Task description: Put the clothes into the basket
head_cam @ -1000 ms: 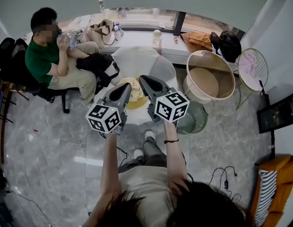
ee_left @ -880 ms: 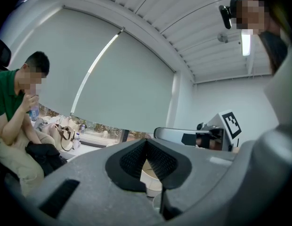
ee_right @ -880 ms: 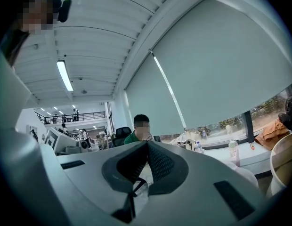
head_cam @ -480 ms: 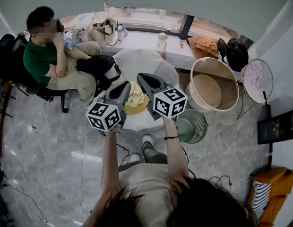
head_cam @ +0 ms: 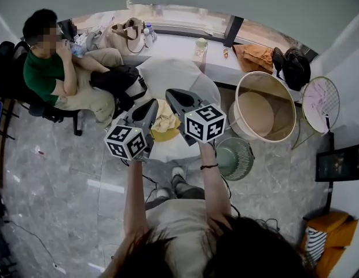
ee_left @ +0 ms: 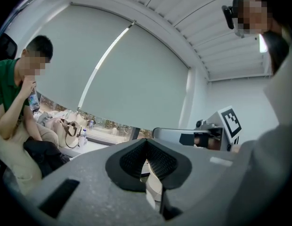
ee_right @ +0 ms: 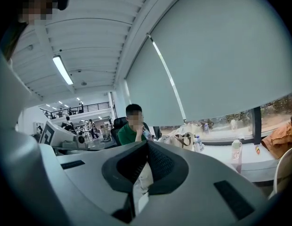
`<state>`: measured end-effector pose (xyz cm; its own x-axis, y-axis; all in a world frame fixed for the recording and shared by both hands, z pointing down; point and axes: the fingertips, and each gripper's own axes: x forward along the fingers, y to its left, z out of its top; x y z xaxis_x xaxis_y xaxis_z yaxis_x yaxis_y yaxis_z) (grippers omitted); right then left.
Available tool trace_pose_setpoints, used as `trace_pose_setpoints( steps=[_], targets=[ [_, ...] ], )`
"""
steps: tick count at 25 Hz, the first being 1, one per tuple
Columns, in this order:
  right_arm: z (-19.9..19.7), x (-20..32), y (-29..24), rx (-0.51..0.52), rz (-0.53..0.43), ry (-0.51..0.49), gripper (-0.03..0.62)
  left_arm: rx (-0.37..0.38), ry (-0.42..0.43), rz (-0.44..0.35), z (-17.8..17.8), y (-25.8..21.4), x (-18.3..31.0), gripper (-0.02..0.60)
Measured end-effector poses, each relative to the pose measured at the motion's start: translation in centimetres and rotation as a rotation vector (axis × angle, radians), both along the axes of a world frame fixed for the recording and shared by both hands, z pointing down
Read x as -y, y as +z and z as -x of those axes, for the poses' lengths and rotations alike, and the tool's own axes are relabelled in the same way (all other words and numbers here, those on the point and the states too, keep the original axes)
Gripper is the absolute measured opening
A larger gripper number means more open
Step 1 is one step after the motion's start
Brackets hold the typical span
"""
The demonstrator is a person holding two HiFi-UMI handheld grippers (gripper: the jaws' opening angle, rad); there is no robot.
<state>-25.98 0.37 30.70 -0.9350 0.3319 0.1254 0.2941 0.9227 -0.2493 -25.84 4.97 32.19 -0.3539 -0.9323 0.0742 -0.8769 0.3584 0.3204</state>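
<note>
A pale yellow cloth (head_cam: 165, 120) lies bunched on a yellow pad on a white rounded surface (head_cam: 179, 74), below and between my two grippers in the head view. My left gripper (head_cam: 151, 104) and right gripper (head_cam: 171, 93) are held side by side, pointing level. Both are shut, and I see nothing gripped in either. The pads meet at the tips of my left gripper (ee_left: 147, 142) and of my right gripper (ee_right: 147, 145). The big beige round basket (head_cam: 284, 97) stands to the right of them. An orange garment (head_cam: 255, 55) lies on the window ledge.
A person in a green shirt (head_cam: 43, 77) sits on a chair at the left. Bags and bottles (head_cam: 126, 32) stand on the ledge, with a black bag (head_cam: 292, 68) at the right. A green wire bin (head_cam: 234, 158) stands by my right arm, and a round wire stand (head_cam: 320, 104) beyond the basket.
Both grippers have moved forward together, staying side by side and shut. The cloth, the white surface and the basket now lie closer under them.
</note>
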Motion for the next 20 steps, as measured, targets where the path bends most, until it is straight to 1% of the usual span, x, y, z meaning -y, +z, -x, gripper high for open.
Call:
trace_pose_setpoints(
  steps=[7,13,20],
  targets=[
    [1.5,1.7,0.5,-0.009,0.044,-0.007,0.009,-0.017,-0.038,0.003,1.1,0.7,1.4,0.011],
    [2.6,2.5,3.2,-0.067,0.077,0.012,0.009,-0.085,-0.046,0.046,1.2,3.9,1.9,0.011],
    [5.1,3.2,6.9,-0.145,0.134,0.033,0.009,-0.146,-0.035,0.092,3.7,6.9,1.9,0.011]
  ],
)
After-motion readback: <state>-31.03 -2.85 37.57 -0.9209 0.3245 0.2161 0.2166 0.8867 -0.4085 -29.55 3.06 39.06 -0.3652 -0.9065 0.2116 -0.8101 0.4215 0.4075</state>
